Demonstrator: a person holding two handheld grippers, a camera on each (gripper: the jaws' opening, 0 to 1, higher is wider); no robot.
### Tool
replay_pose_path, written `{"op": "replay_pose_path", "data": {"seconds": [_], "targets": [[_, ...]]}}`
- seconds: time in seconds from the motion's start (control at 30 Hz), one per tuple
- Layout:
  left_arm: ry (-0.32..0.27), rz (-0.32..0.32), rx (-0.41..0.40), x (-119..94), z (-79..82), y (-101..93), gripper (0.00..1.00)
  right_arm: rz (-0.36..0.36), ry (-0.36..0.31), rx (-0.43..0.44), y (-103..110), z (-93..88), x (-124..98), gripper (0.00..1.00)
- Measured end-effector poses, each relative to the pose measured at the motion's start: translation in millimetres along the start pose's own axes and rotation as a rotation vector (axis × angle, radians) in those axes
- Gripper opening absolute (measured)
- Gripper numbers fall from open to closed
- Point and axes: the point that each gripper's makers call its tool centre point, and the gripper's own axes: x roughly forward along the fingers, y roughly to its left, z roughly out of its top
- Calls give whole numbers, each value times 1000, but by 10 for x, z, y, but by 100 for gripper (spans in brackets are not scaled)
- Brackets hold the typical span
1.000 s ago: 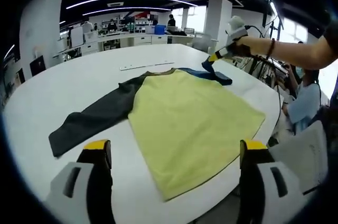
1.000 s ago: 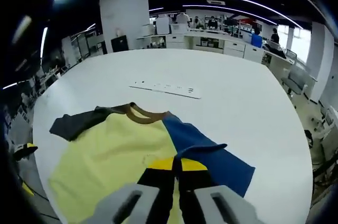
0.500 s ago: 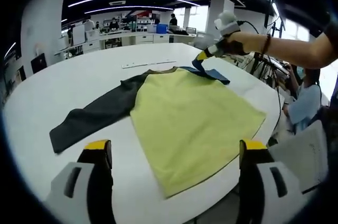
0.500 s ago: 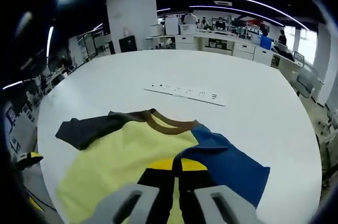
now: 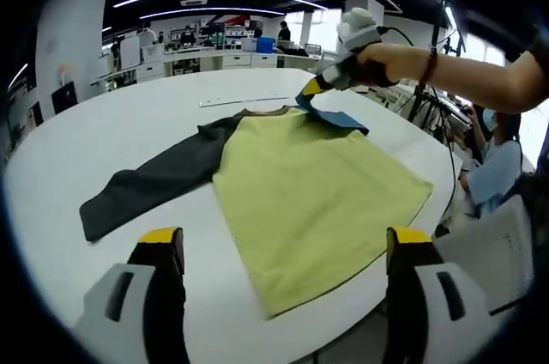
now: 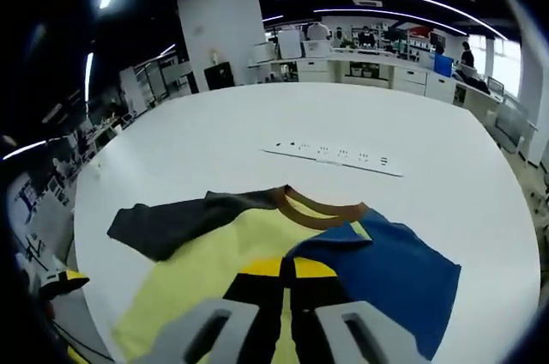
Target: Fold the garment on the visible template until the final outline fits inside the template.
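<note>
Two sleeves are left to deal with on the garment (image 5: 317, 192), which lies flat on the white table (image 5: 103, 132) with its yellow body spread toward me, and I have one of them in hand. My right gripper (image 6: 287, 271) is clamped on the blue sleeve (image 6: 403, 274), jaws pressed together with cloth pinched between the yellow tips; in the left gripper view it (image 5: 310, 89) is lifted above the collar (image 6: 322, 208) end with the sleeve (image 5: 339, 118) trailing down from it. My left gripper (image 5: 283, 248) hangs over the near hem with its jaws spread wide and nothing between them. The dark grey sleeve (image 5: 150, 184) lies stretched out flat across the table on the other side. I judge the step in hand to be folding the blue sleeve in over the yellow body. To do it well I should carry the cuff low and across the chest so the fold line runs straight down from the shoulder, lay it flat before letting go, and avoid dragging the body out of place. I cannot make out a template outline under the cloth. A white strip (image 6: 334, 156) with dark marks lies beyond the collar, well apart from it.
</note>
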Motion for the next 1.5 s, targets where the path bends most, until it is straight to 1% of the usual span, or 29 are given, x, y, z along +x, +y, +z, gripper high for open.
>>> {"op": "replay_pose_path", "data": {"seconds": [0.2, 0.33, 0.67, 0.97, 1.2, 1.33, 1.5], "targets": [[-2, 3, -1, -6, -2, 4, 96, 8, 11, -42, 132, -10, 34, 0], [1, 7, -2, 2, -8, 13, 96, 39, 6, -41, 252, 41, 58, 0], [-1, 21, 5, 3, 13, 65, 97, 82, -6, -61, 479, 145, 99, 0], [11, 20, 3, -7, -37, 65, 97, 104, -12, -93, 657, 199, 108, 0], [6, 24, 6, -7, -8, 92, 97, 122, 1, -161, 792, 138, 122, 0], [13, 24, 10, 0, -22, 92, 97, 154, 14, -168, 893, 67, 121, 0], [20, 22, 13, -1, -39, 79, 97, 176, 30, -180, 988, -23, 150, 0]]}}
